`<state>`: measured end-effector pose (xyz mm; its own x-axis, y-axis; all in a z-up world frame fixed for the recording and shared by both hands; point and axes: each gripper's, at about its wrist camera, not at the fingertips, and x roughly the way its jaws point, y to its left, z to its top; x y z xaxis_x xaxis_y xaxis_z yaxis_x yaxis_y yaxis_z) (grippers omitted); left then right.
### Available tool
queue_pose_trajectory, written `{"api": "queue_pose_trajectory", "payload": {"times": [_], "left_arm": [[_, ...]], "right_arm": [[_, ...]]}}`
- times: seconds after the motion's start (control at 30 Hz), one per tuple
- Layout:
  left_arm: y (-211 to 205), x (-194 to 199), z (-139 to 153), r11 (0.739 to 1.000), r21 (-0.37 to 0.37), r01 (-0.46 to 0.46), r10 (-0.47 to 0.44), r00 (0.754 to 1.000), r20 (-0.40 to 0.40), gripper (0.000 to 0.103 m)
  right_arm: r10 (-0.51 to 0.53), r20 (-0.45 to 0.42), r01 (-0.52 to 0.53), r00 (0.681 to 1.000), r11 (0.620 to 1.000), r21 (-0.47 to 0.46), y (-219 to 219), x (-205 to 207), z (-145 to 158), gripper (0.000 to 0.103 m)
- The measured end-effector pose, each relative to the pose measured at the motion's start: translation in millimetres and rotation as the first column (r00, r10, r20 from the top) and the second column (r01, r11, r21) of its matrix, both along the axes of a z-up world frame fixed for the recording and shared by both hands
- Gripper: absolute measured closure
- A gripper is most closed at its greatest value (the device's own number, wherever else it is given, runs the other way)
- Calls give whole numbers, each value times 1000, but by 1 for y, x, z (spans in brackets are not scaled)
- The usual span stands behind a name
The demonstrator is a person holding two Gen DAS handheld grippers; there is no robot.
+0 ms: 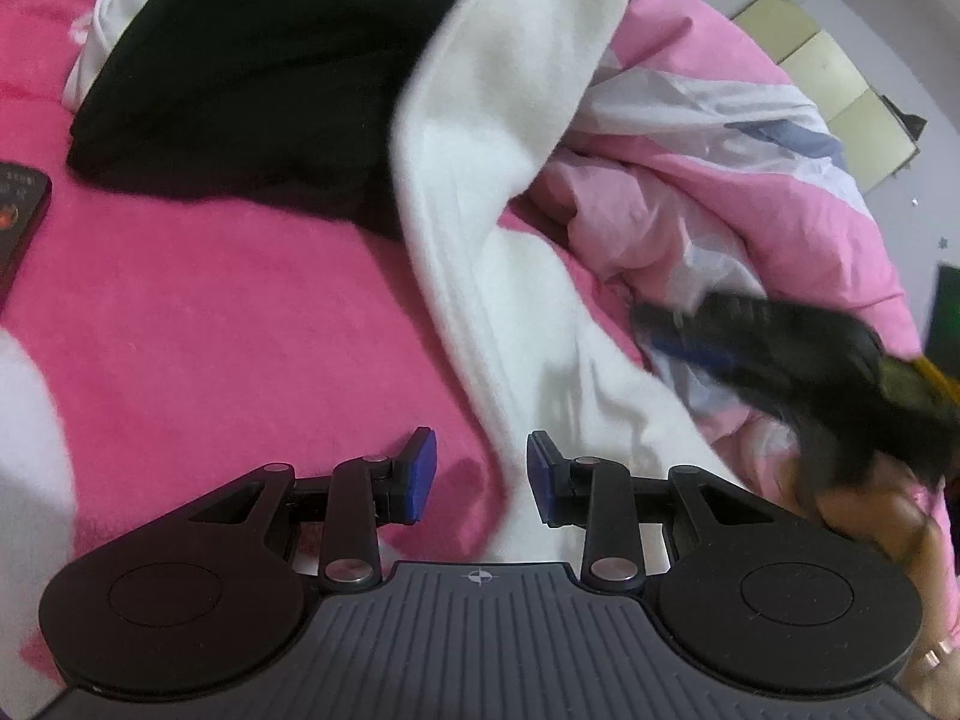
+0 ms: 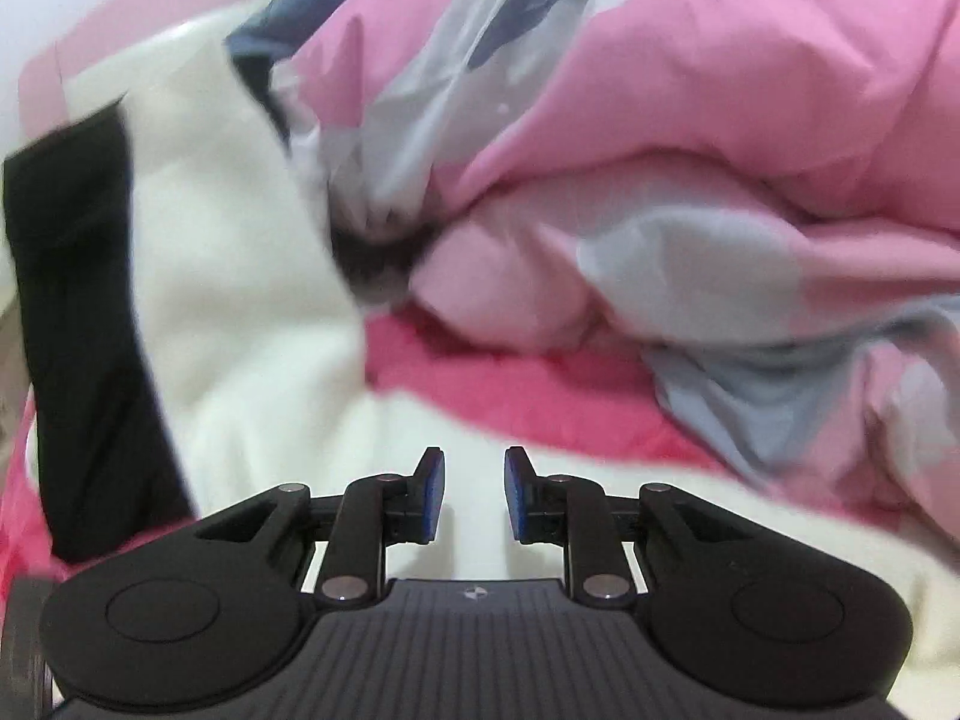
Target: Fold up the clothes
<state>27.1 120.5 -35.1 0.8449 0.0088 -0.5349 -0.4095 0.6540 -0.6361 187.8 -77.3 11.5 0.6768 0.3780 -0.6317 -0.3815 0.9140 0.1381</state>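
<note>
- Left claw (image 1: 480, 480): blue pads apart, nothing between them, hovering low over the hot-pink blanket (image 1: 210, 312) and the edge of the white garment (image 1: 480, 192).
- Right claw (image 2: 474, 492): pads apart, narrower gap than the left, nothing gripped, over the white garment (image 2: 240, 276).
- White garment: fleecy, draped in a long band from top centre of the left view down toward the left claw, lying on the bed over the hot-pink blanket.
- Black garment (image 1: 252, 72): spread flat on the blanket, left of the white band, partly tucked under it; in the right view a black strip (image 2: 84, 312) beside the white fabric.
- Rumpled duvet (image 1: 750, 168): pale pink with grey-white and blue patches, heaped right of the white garment; fills the upper right of the right view (image 2: 690, 150).
- Right claw body (image 1: 810, 360) in the left view: motion-blurred, dark, over the duvet edge; hand (image 1: 870, 516) under it, partly hidden.
- Remote control (image 1: 18, 216): dark, at the left edge on the blanket, well apart from the garments.
</note>
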Motion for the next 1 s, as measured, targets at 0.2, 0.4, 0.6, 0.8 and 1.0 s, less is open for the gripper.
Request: {"api": "queue_pose_trajectory", "payload": {"times": [0.2, 0.4, 0.6, 0.8, 1.0], "left_arm": [[-31, -4, 24, 970, 179, 165, -184, 978, 99, 63], [-74, 14, 16, 875, 293, 386, -392, 919, -41, 60], [-64, 20, 3, 906, 250, 342, -338, 939, -61, 61], [-74, 16, 4, 889, 307, 340, -332, 940, -78, 60], [-73, 17, 3, 889, 304, 341, -334, 939, -78, 60]], "right_arm": [[-89, 8, 89, 996, 996, 14, -59, -42, 23, 80], [-151, -86, 139, 985, 982, -130, -104, -55, -11, 80], [-128, -71, 116, 989, 981, -155, -81, -17, -52, 79], [-258, 8, 256, 966, 957, -132, -89, 42, -41, 85], [-298, 138, 313, 945, 944, -108, -119, -14, 9, 66]]}}
